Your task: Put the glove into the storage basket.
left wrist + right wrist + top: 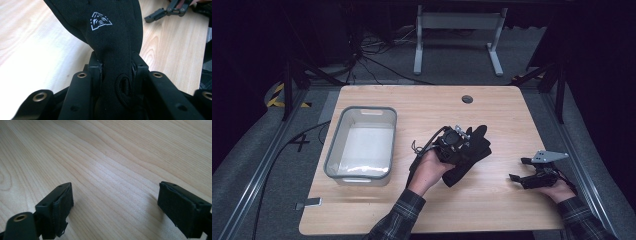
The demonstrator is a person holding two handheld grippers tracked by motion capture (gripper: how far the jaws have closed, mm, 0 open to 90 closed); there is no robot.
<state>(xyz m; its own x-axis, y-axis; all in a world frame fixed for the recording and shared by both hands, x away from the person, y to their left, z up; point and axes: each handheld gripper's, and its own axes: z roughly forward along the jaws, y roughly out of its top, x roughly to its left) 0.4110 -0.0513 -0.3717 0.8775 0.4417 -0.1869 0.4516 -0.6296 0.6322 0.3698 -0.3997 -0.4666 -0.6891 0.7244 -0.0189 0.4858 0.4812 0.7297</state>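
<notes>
A black glove (475, 149) with a small white logo hangs from my left gripper (455, 143) over the middle of the wooden table (492, 115). In the left gripper view the jaws of my left gripper (116, 65) pinch the glove (112, 30) near its cuff, where a cord loop shows. My right gripper (518, 169) lies low by the table's right edge, held in a hand, apart from the glove. Its jaws (116, 207) stand wide open over bare wood, with nothing between them.
A clear plastic bin (333, 150) stands on the left part of the table, with nothing that I can make out inside. A round cable hole (467, 99) sits near the far edge. Cables and a metal frame (457, 22) lie on the floor beyond.
</notes>
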